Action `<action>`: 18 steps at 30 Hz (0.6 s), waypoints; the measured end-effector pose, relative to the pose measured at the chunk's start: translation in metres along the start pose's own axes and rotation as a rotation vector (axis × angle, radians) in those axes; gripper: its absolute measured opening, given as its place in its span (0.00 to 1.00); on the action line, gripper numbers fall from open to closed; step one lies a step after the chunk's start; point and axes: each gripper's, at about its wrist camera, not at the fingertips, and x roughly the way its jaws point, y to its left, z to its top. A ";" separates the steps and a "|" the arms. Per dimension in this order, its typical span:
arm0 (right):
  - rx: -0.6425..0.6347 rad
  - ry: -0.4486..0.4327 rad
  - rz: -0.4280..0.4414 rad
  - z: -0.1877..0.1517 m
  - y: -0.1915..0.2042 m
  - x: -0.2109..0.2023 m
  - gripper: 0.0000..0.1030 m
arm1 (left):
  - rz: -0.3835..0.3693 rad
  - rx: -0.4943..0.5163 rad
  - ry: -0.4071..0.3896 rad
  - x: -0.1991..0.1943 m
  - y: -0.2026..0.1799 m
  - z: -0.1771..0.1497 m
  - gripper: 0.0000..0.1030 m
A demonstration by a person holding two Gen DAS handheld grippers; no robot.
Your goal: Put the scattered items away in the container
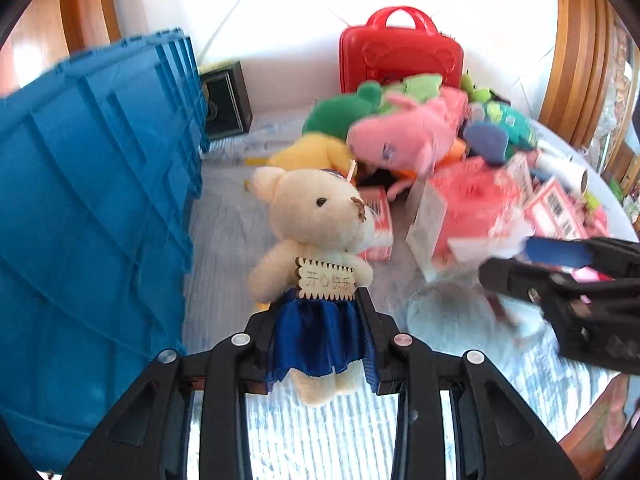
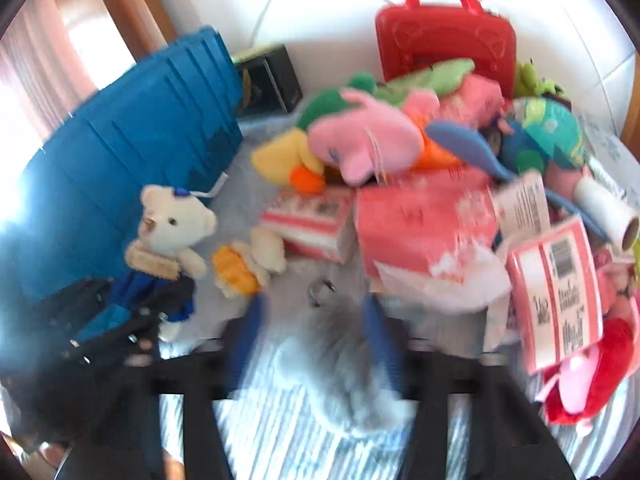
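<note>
Striped tablecloth – white tiles, wood trim.

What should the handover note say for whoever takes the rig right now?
Left gripper: shut on the cream teddy bear by its blue skirt, beside the blue crate.
Right gripper: jaws apart around a grey fluffy keychain; too blurred to confirm a grip.
Done: bear picked, not yet in the crate.
Left: plush pile, pink boxes, paper roll, red case.

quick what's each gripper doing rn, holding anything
left gripper: shut on the cream teddy bear.
right gripper: jaws apart around a grey furry thing; grip unclear.
</note>
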 end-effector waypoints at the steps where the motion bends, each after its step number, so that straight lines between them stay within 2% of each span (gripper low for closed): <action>1: -0.004 0.005 -0.013 -0.005 -0.002 0.003 0.90 | -0.004 -0.006 0.025 0.008 0.000 -0.005 0.30; 6: -0.035 0.110 -0.075 -0.043 -0.016 0.039 0.98 | -0.044 -0.034 0.166 0.059 -0.005 -0.041 0.30; 10: -0.018 0.177 -0.139 -0.053 -0.031 0.082 0.98 | -0.057 -0.036 0.220 0.084 -0.011 -0.054 0.30; 12: 0.010 0.242 -0.150 -0.064 -0.042 0.108 1.00 | -0.060 -0.034 0.235 0.091 -0.012 -0.057 0.30; 13: -0.022 0.203 -0.188 -0.070 -0.041 0.113 1.00 | -0.061 -0.035 0.233 0.092 -0.012 -0.057 0.30; 15: -0.053 0.201 -0.240 -0.075 -0.038 0.127 1.00 | -0.066 -0.037 0.228 0.094 -0.013 -0.054 0.30; 18: -0.023 0.170 -0.264 -0.080 -0.039 0.141 1.00 | -0.066 -0.042 0.230 0.095 -0.012 -0.050 0.30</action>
